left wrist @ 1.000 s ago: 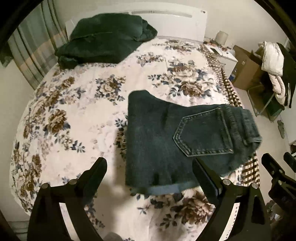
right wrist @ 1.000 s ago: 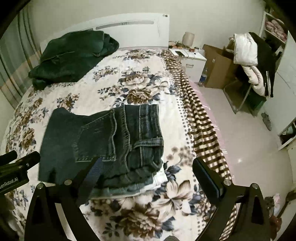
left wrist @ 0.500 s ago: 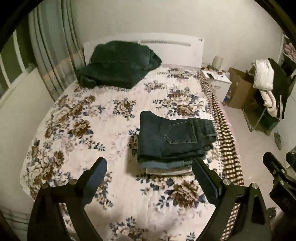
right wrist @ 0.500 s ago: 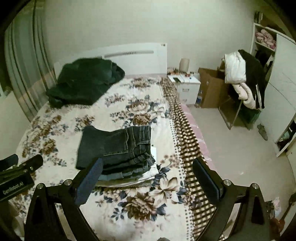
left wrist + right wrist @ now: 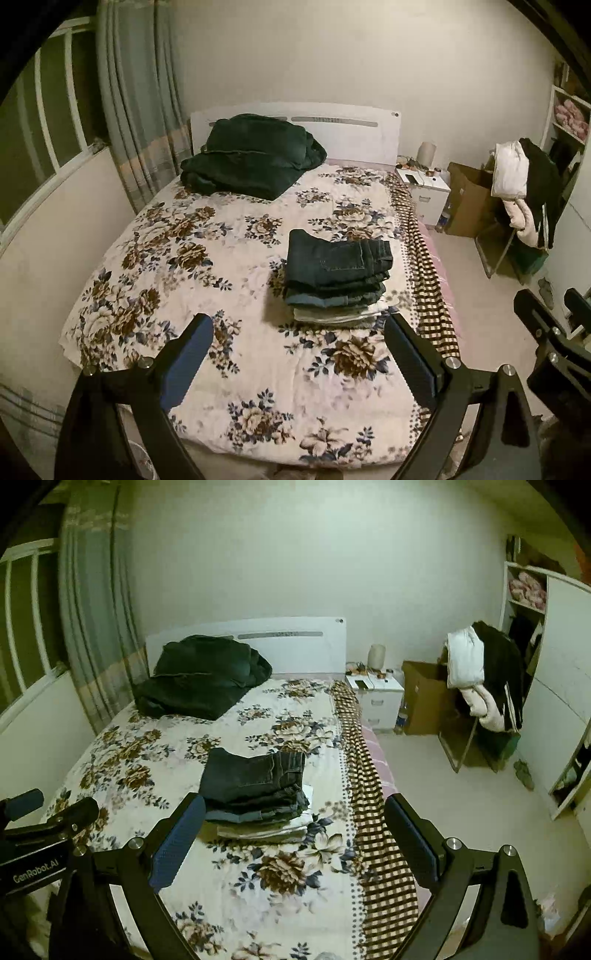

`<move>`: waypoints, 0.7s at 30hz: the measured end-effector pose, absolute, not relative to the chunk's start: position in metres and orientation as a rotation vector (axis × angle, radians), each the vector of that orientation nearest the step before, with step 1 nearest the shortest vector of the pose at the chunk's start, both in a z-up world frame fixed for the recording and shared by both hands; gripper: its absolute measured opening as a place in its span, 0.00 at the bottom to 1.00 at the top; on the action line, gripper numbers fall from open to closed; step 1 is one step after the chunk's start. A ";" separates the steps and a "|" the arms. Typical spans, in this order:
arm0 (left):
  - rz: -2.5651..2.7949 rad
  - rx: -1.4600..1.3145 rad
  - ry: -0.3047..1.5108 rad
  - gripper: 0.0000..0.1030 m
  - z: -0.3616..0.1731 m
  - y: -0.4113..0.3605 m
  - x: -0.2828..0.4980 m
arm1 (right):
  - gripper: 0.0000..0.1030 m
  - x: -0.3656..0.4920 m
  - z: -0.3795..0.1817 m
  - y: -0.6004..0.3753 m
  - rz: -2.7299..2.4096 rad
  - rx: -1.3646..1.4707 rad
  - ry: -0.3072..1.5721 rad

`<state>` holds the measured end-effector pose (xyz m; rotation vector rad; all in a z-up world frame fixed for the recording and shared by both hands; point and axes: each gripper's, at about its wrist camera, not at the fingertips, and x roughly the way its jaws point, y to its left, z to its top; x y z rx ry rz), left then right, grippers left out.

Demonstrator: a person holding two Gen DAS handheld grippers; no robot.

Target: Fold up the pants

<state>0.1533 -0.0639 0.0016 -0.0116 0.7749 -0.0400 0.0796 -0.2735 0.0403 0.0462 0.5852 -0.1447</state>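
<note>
Dark blue folded jeans (image 5: 338,260) lie on top of a small stack of folded clothes on the right half of the floral bedspread (image 5: 207,266). They also show in the right wrist view (image 5: 255,775). My left gripper (image 5: 299,354) is open and empty, well back from the stack near the foot of the bed. My right gripper (image 5: 293,836) is open and empty too, also well back from the stack. The right gripper shows at the right edge of the left wrist view (image 5: 546,332); the left gripper shows at the left edge of the right wrist view (image 5: 44,823).
A dark green heap of bedding (image 5: 251,158) lies by the white headboard (image 5: 354,136). A checked blanket (image 5: 373,812) hangs over the bed's right side. A nightstand (image 5: 376,692), a cardboard box (image 5: 421,698) and a clothes-laden chair (image 5: 484,679) stand on the right. Curtains (image 5: 140,110) hang on the left.
Both grippers have pulled back and up from the jeans, from right above the stack to near the foot of the bed. The folded jeans stay on the stack.
</note>
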 end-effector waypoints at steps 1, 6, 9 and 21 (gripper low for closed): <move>-0.035 -0.017 0.767 0.95 0.006 -0.062 0.147 | 0.98 0.067 0.046 -0.271 -0.148 0.034 0.580; -0.015 -0.045 0.721 0.95 0.023 -0.050 0.125 | 0.99 0.038 0.062 -0.266 -0.138 0.044 0.565; -0.022 -0.037 0.713 0.95 0.028 -0.045 0.122 | 0.99 0.030 0.072 -0.263 -0.150 0.046 0.552; -0.055 0.017 0.740 0.95 0.020 -0.042 0.123 | 1.00 0.047 0.078 -0.252 -0.170 0.050 0.556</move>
